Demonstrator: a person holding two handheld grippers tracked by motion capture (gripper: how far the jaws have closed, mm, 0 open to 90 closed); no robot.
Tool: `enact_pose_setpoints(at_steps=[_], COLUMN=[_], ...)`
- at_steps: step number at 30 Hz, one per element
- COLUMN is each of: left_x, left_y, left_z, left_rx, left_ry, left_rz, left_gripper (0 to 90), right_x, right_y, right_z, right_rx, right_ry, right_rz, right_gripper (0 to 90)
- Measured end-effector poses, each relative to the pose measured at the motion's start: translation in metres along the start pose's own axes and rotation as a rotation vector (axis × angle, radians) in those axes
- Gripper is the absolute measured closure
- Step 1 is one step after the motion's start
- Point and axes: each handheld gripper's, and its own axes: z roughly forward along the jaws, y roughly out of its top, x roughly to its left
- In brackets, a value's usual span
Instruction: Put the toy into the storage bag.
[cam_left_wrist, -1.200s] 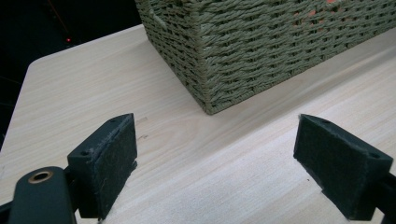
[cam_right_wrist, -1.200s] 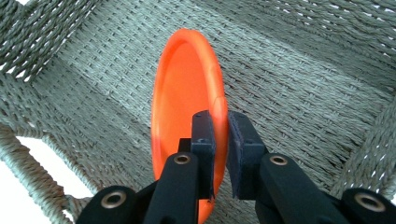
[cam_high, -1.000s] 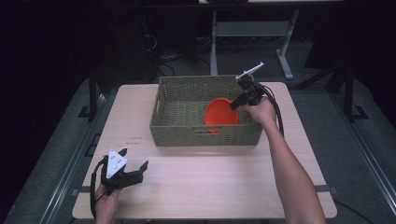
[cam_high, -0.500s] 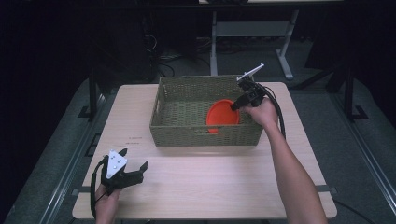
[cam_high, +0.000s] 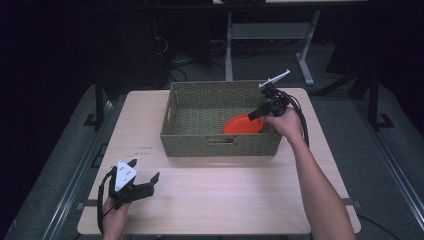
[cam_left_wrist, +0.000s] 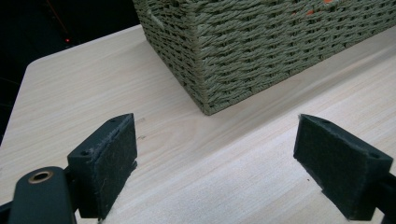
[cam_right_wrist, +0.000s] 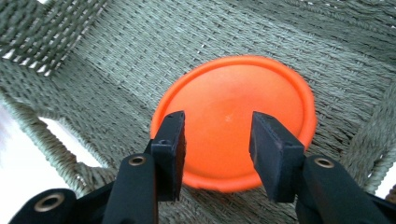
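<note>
1. Looking down in the high view, you see a pale wooden table (cam_high: 220, 200) filling the centre of the frame, with a green woven basket (cam_high: 200, 112) standing on its upper middle part.
2. An orange disc (cam_high: 242, 125) lies flat on the basket floor, toward the right end of the basket as the high view frames it.
3. Your right gripper (cam_high: 255, 116) reaches over the basket's right rim, at centre right of the high view, with its tips above the disc.
4. In the right gripper view, its jaws stand partly apart with nothing between them; the orange disc (cam_right_wrist: 243, 116) sits at centre frame behind both pads, resting on the woven floor.
5. Whether the pads touch the disc cannot be told.
6. Your left gripper (cam_high: 145, 180) sits at the lower left of the high view, low over the table's near edge, well apart from the basket.
7. In the left gripper view, its jaws stand wide apart and empty over bare tabletop, with a corner of the basket (cam_left_wrist: 243, 51) in the upper centre of the frame.
</note>
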Motion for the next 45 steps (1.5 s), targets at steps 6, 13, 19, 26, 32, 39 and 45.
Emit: enact_pose_setpoints(at_steps=[6,13,19,26,32,39,45], left_x=[0.0,0.0,0.0,0.0,0.0,0.0,0.0], left_y=[0.0,0.0,0.0,0.0,0.0,0.0,0.0], left_z=[-0.001,-0.001,0.0,0.0,-0.001,0.0,0.0], left_rx=[-0.004,-0.001,-0.001,0.0,0.002,-0.001,0.001], left_ry=[0.003,0.001,0.004,0.002,0.003,0.001,0.002], left_rz=[-0.002,0.0,-0.003,0.002,-0.001,0.004,0.002], left_gripper=[12.8,12.8,12.8,12.8,12.8,12.8,12.8], right_x=[0.0,0.004,0.006,0.009,0.013,0.014,0.013], right_y=[-0.005,-0.011,-0.016,-0.022,-0.027,-0.037,-0.044], right_z=[-0.01,-0.022,-0.031,-0.04,-0.048,-0.057,-0.064], right_rx=[-0.03,-0.049,-0.075,-0.102,-0.117,-0.134,-0.143], right_ry=[0.025,0.061,0.095,0.131,0.164,0.188,0.215], right_rz=[-0.002,-0.012,-0.025,-0.029,-0.048,-0.053,-0.058], right_gripper=[47.9,43.7,41.0,35.9,34.0,32.3,31.5])
